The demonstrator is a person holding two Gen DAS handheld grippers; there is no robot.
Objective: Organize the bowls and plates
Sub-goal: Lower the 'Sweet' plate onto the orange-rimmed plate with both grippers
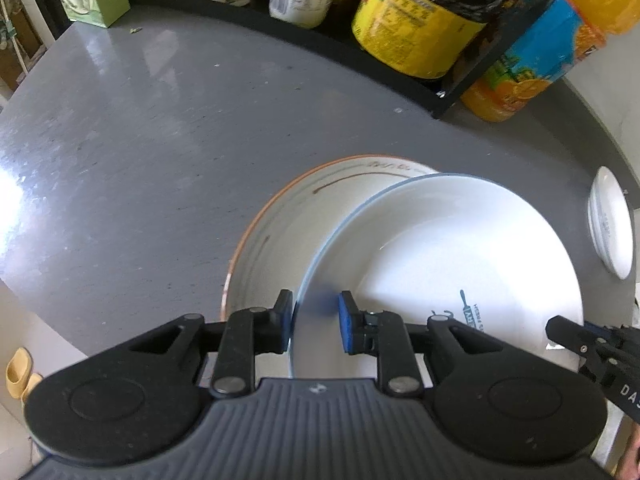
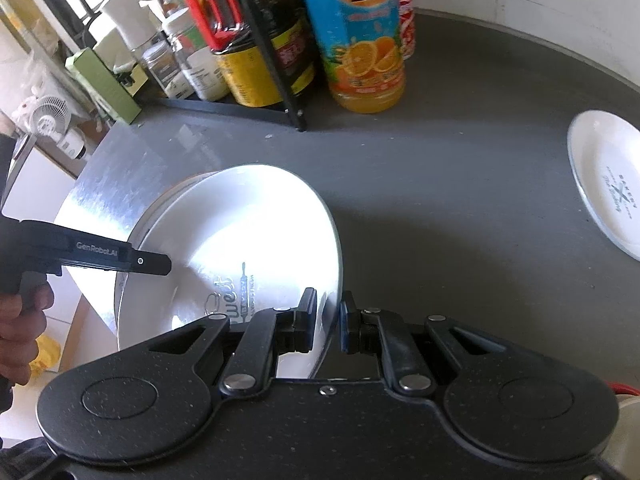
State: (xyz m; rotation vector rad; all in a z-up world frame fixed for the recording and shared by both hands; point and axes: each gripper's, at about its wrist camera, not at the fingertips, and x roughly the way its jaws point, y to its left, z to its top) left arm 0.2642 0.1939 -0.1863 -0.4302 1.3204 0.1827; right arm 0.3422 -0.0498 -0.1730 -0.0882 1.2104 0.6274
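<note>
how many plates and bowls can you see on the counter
3. The orange-rimmed bowl sits on the counter; the blue-rimmed plate is tilted over it, its rim between both grippers' fingers; a small white plate lies apart at the right. Others may be hidden.

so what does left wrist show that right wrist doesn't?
Left wrist only: the orange-rimmed bowl's inside, under the tilted white plate.

Right wrist only: the hand on the left gripper, and a fan.

Both: that plate, each gripper straddling its rim, right gripper included; the second plate; the juice bottle.
</note>
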